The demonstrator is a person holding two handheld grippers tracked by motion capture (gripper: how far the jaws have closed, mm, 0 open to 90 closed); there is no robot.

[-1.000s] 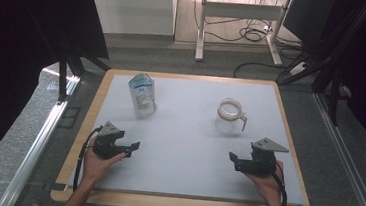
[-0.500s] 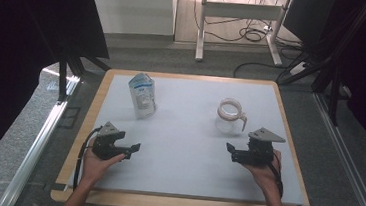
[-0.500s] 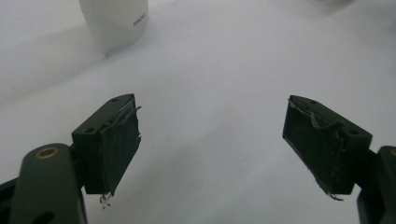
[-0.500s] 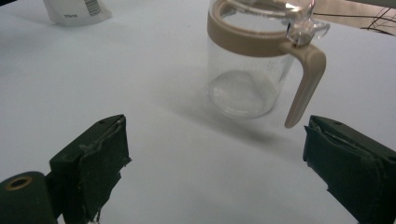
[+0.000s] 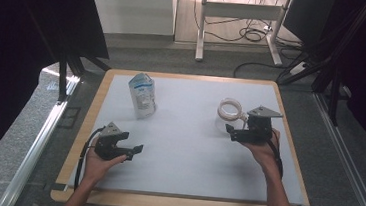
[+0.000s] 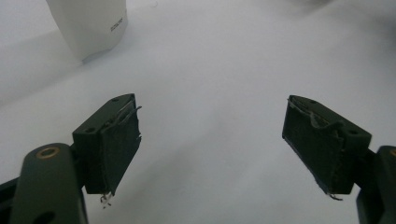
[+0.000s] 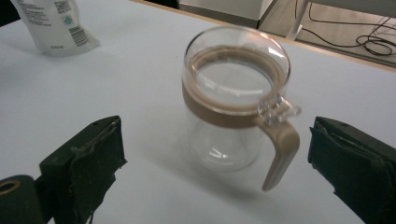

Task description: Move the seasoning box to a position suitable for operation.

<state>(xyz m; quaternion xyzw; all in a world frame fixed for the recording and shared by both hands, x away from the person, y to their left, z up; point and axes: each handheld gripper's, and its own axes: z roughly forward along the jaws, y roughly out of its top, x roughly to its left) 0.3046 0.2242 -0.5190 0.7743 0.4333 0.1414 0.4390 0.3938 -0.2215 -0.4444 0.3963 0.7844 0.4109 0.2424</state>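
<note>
So the right tongs (image 5: 230, 131) have come up the counter (image 5: 187, 148) since the earlier shot, from down near the person's edge to right beside the glass jug (image 5: 230, 113), and their jaws have just been opening, with nothing between them. The left tongs (image 5: 135, 150) haven't budged; they're parked low on the left side, jaws spread wide over bare white surface, gripping nothing. The jug is clear glass with a tan band around the neck and a tan handle (image 7: 280, 149), standing upright on the right half of the counter, well apart from the white pouch (image 5: 142, 95) over on the left half. From the right gripper view the jug (image 7: 233, 107) sits straight ahead of the spread jaws and a bit beyond them, not yet in between. The handle hangs down on the side toward the right-hand jaw, with its long axis running top to bottom. My guess is the next move turns on exactly that: the right hand is by far the nearer one, and the tongs just need to slide forward so the jaws straddle either the handle or the neck before closing.
</note>
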